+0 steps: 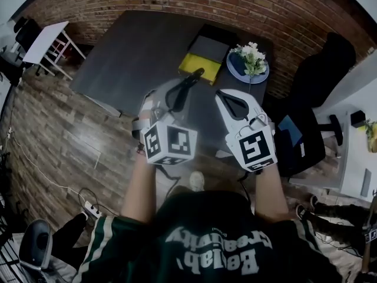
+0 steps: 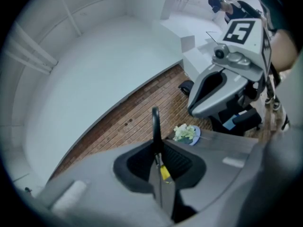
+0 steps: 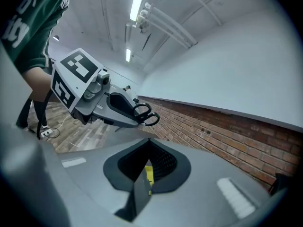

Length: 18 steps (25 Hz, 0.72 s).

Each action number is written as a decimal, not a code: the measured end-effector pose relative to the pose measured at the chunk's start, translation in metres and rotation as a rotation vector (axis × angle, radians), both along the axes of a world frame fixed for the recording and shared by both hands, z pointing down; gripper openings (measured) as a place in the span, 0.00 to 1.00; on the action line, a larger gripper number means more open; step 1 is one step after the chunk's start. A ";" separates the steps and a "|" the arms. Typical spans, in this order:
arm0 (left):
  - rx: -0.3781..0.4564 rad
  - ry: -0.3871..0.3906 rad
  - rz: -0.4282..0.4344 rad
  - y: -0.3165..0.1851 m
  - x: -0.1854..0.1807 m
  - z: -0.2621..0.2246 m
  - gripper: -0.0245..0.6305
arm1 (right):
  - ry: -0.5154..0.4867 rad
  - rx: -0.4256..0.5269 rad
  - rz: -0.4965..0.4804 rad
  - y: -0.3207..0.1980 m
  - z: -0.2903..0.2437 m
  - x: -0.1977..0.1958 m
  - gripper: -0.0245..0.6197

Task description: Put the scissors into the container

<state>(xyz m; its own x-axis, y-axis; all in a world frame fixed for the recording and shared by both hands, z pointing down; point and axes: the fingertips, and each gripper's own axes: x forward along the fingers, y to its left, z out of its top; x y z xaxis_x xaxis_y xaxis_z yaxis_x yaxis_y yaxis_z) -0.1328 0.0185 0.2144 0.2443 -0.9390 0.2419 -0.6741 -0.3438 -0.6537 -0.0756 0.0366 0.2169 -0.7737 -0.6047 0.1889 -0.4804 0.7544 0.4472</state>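
Note:
My left gripper is shut on a pair of black-handled scissors, held in the air over the near edge of the dark table. In the left gripper view the handle loop sticks up from between the closed pads. The right gripper view shows both handle loops poking past the left gripper's tips. My right gripper hovers beside it on the right, shut with nothing between its jaws. A yellow container sits on the table just beyond the scissors.
A grey flat box lies behind the yellow container. A blue plate with white flowers stands at the table's right end. A black office chair is to the right, and a brick wall runs behind the table.

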 end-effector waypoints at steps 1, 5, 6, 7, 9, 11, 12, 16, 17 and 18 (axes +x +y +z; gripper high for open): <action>-0.001 0.002 0.006 -0.004 0.000 0.001 0.11 | -0.002 0.000 0.004 -0.003 0.000 0.000 0.05; -0.008 0.013 0.022 -0.018 0.002 0.004 0.11 | 0.003 -0.019 0.009 -0.013 0.002 0.000 0.05; -0.010 0.016 0.025 -0.020 0.002 0.005 0.11 | 0.002 -0.021 0.011 -0.015 0.003 0.000 0.05; -0.011 0.019 0.026 -0.022 0.002 0.006 0.11 | -0.003 -0.022 0.013 -0.017 0.003 0.000 0.05; -0.013 0.025 0.026 -0.026 0.003 0.008 0.11 | -0.014 -0.020 0.015 -0.020 0.003 0.002 0.05; -0.017 0.031 0.023 -0.029 0.005 0.010 0.11 | -0.021 -0.025 0.017 -0.024 0.004 0.004 0.05; -0.020 0.033 0.021 -0.032 0.006 0.011 0.11 | -0.023 -0.029 0.016 -0.027 0.006 0.006 0.05; -0.041 0.034 0.010 -0.043 0.012 0.019 0.11 | -0.022 -0.049 0.002 -0.042 0.010 0.010 0.05; -0.045 0.032 0.004 -0.046 0.012 0.020 0.11 | -0.023 -0.053 -0.003 -0.046 0.011 0.010 0.05; -0.048 0.031 -0.003 -0.049 0.012 0.021 0.11 | -0.024 -0.056 -0.009 -0.050 0.012 0.011 0.05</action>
<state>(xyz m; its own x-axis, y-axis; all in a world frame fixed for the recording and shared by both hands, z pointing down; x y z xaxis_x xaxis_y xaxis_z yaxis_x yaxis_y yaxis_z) -0.1208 -0.0306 0.2354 0.2491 -0.9273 0.2794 -0.6949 -0.3721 -0.6153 -0.0648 -0.0132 0.2287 -0.7838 -0.5866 0.2038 -0.4832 0.7823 0.3930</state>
